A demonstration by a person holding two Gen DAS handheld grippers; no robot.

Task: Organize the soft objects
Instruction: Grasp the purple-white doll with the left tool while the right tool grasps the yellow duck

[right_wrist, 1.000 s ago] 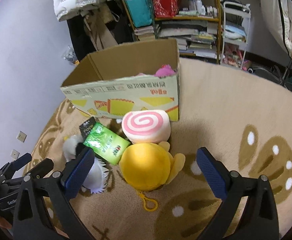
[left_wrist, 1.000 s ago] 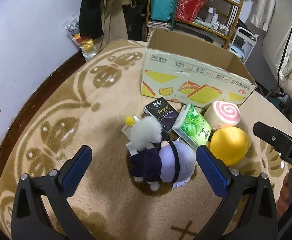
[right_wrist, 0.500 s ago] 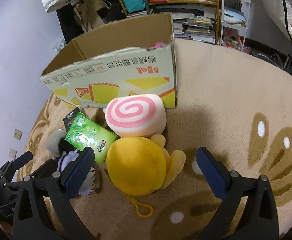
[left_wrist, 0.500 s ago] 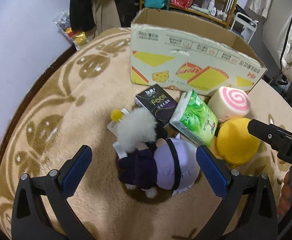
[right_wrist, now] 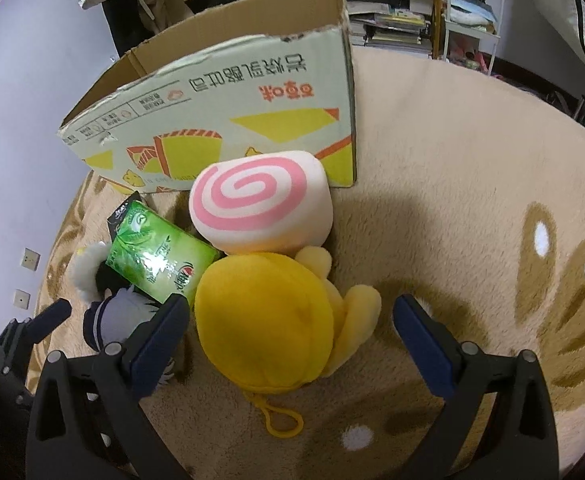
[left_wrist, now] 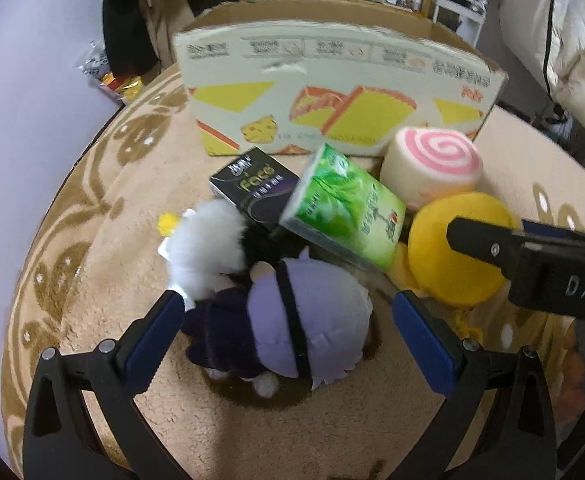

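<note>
A cluster of soft goods is laid on a beige patterned rug point(right_wrist: 472, 168) in front of a printed cardboard box point(left_wrist: 332, 92), whose top is open. Nearest the left gripper point(left_wrist: 288, 344) a purple-haired plush doll point(left_wrist: 292, 332) in dark clothing is found lying on its side, framed between the blue-padded fingers point(left_wrist: 152, 344), which are spread wide and are not seen to touch it. A white fluffy toy point(left_wrist: 208, 248) is pressed against the doll's far side. Behind these, a black tissue pack point(left_wrist: 252, 192) is set flat, and a green tissue pack point(left_wrist: 344, 216) is propped at a tilt over its edge. A pink-swirl roll cushion point(right_wrist: 260, 208) is placed just beside the box's front wall, touching the yellow round plush point(right_wrist: 268, 320) below it. The yellow plush, with a yellow loop cord point(right_wrist: 284, 420) at its base, is positioned between the fingers of the right gripper point(right_wrist: 292, 344), which are likewise held wide apart; contact with it cannot be told. Cluttered shelving point(right_wrist: 396, 8) is seen beyond the rug. The box's contents are hidden from both views.
</note>
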